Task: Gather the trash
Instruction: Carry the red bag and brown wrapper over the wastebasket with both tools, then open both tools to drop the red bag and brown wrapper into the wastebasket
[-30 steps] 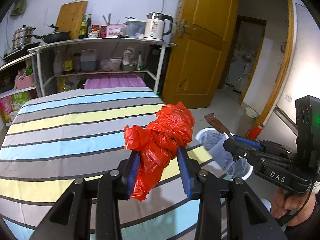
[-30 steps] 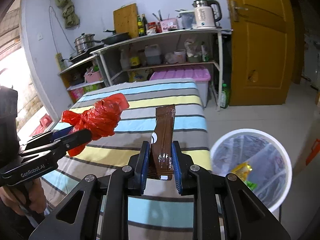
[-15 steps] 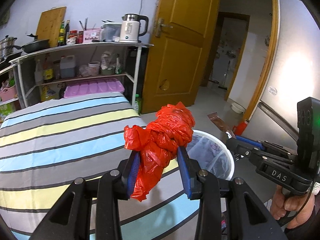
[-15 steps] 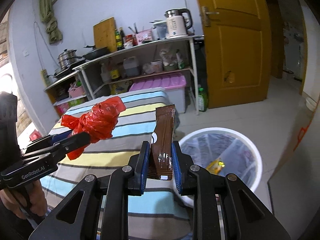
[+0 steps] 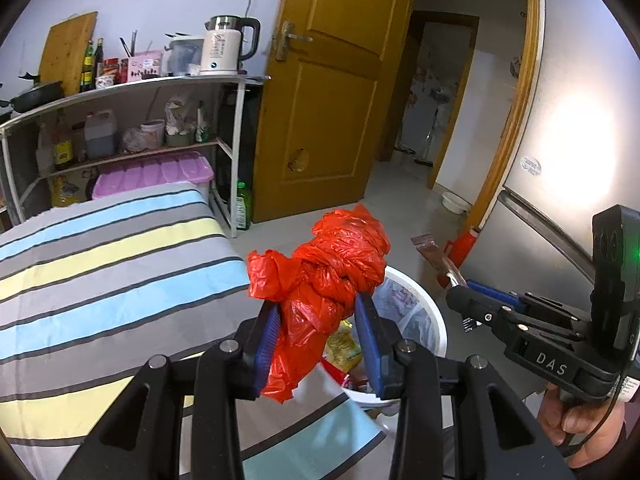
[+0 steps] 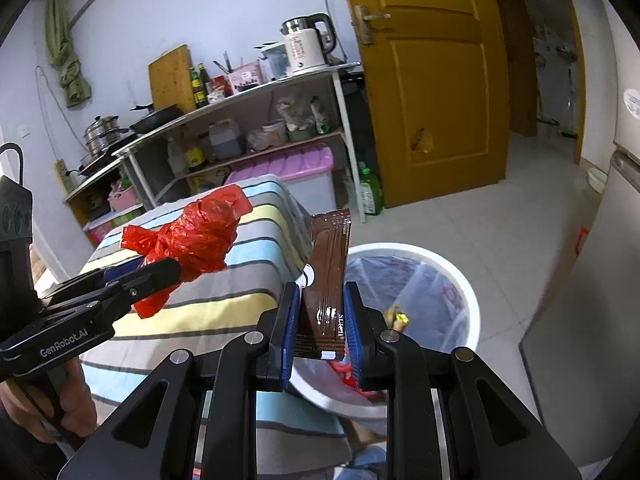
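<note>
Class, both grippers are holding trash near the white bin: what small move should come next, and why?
Probably carry both a little further over the white bin, then release. The left gripper clamps the red plastic bag at the bin's near rim, and the right gripper grips the brown wrapper there too.

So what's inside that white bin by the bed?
The white bin has a clear liner holding a yellow wrapper and some red scraps. The brown packet in the right tongs covers its near side, so anything else there is hidden.
</note>
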